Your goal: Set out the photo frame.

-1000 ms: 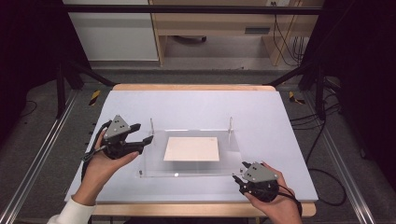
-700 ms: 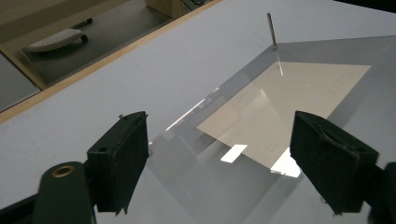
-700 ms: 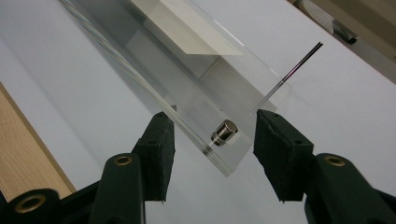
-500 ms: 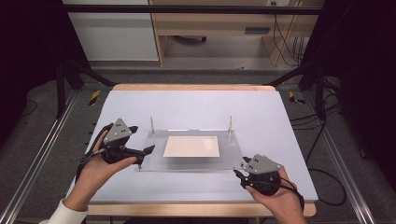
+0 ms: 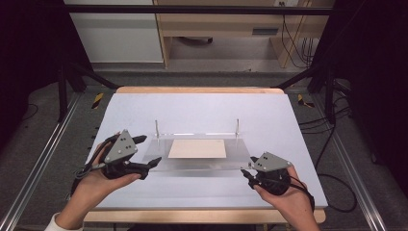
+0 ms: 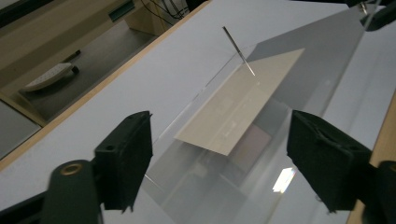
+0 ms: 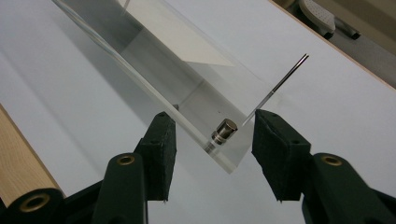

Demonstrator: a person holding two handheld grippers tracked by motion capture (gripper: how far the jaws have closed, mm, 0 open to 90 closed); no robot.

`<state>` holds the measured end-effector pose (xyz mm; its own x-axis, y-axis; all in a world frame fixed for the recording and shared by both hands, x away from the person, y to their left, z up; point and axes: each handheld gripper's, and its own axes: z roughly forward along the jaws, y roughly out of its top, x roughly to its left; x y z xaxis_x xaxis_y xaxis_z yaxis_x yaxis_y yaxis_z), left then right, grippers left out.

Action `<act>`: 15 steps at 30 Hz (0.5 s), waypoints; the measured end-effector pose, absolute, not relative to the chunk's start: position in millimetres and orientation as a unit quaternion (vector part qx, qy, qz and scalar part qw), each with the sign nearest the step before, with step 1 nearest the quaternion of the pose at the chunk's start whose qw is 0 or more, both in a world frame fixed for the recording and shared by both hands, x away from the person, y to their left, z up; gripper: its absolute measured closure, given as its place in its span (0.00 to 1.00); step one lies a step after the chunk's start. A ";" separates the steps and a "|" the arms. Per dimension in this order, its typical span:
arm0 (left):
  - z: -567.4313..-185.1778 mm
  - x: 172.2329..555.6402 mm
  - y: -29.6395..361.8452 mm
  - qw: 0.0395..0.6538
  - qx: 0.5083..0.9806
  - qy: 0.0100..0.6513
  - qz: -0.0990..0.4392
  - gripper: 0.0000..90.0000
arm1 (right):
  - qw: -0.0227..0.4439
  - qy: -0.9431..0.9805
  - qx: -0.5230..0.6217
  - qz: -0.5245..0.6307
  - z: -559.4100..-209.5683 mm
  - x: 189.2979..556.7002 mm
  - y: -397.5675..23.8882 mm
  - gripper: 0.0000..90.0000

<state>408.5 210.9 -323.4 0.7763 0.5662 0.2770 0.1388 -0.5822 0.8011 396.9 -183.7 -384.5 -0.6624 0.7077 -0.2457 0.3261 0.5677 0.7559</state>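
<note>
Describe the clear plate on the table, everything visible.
The clear plate looks like see-through acrylic, rectangular, with two thin metal pins upright at its far corners and a small metal stud at a near corner. A cream sheet lies flat at its middle. It sits on the white table, tilted. The right claw straddles its corner; contact unclear.

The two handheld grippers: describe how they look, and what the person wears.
Both the left gripper and the right gripper are black, each topped by a grey three-cornered plate with small dark dots, with padded black jaws and a trailing dark cable. A white sleeve cuff shows on the left forearm.
</note>
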 end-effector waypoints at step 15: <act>-356.6 387.2 197.2 0.346 0.879 0.150 0.293 0.48 | 0.265 0.837 0.316 0.358 -376.3 403.4 -185.5 0.56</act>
